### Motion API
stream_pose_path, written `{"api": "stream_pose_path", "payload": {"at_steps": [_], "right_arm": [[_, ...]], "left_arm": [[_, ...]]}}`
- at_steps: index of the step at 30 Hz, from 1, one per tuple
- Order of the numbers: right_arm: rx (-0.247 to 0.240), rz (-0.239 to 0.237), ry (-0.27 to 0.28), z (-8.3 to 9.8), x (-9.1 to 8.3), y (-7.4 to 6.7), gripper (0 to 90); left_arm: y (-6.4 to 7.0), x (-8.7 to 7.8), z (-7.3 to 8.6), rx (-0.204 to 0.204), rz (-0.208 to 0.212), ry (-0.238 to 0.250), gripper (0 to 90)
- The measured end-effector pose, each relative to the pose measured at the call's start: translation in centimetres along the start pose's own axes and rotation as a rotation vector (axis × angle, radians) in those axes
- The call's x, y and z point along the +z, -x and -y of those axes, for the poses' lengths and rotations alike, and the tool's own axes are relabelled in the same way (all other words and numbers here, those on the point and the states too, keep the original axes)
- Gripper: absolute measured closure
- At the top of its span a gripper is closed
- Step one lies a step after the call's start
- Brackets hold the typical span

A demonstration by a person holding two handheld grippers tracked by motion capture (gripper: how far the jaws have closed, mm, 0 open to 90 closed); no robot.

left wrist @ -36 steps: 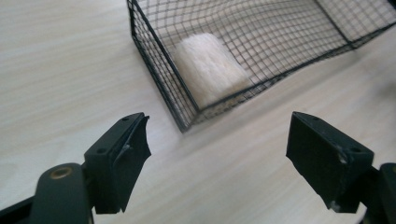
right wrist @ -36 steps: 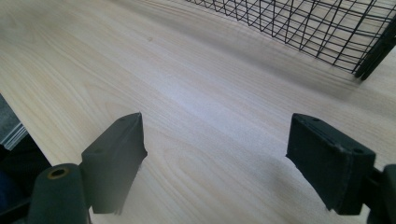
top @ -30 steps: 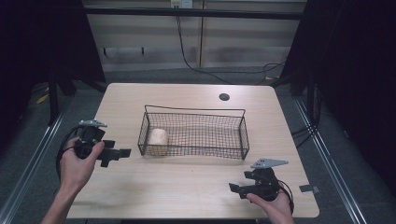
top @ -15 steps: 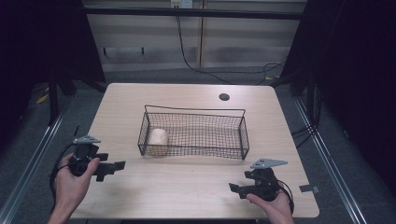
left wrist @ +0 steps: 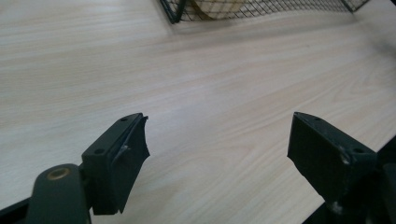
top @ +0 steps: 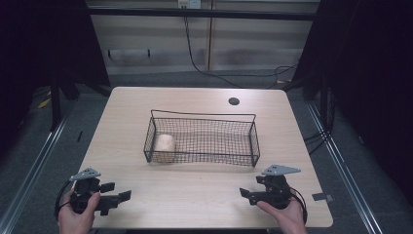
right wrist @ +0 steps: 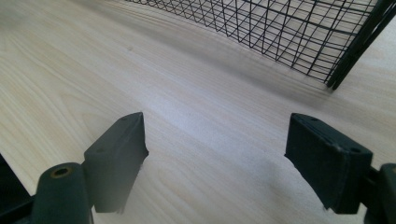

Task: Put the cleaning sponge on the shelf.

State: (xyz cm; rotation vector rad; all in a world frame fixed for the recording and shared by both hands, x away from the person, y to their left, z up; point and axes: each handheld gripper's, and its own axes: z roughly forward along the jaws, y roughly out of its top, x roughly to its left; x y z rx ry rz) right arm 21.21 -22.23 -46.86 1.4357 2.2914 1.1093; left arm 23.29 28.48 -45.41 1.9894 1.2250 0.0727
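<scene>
The high view looks forward and down from above the person's edge of the wooden table [top: 204, 195], far enough to take in its whole top. The left gripper view rides low on the left gripper [left wrist: 217, 154], close over the wood, facing ahead to the wire basket [left wrist: 261, 9] beyond its jaws. The right gripper view sits equally low on the right gripper [right wrist: 215, 158], facing the same basket's near corner. All three share the basket and the bare wood before it.
</scene>
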Motion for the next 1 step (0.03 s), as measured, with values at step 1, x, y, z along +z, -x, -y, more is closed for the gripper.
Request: {"api": "stream_pose_path", "payload": {"at_steps": [1], "right_arm": [[-0.008, 0.004, -0.002, -0.01, 0.11, 0.01, 20.2]], "left_arm": [[0.0, 0.0, 0.0, 0.0, 0.0, 0.0, 19.6]]}}
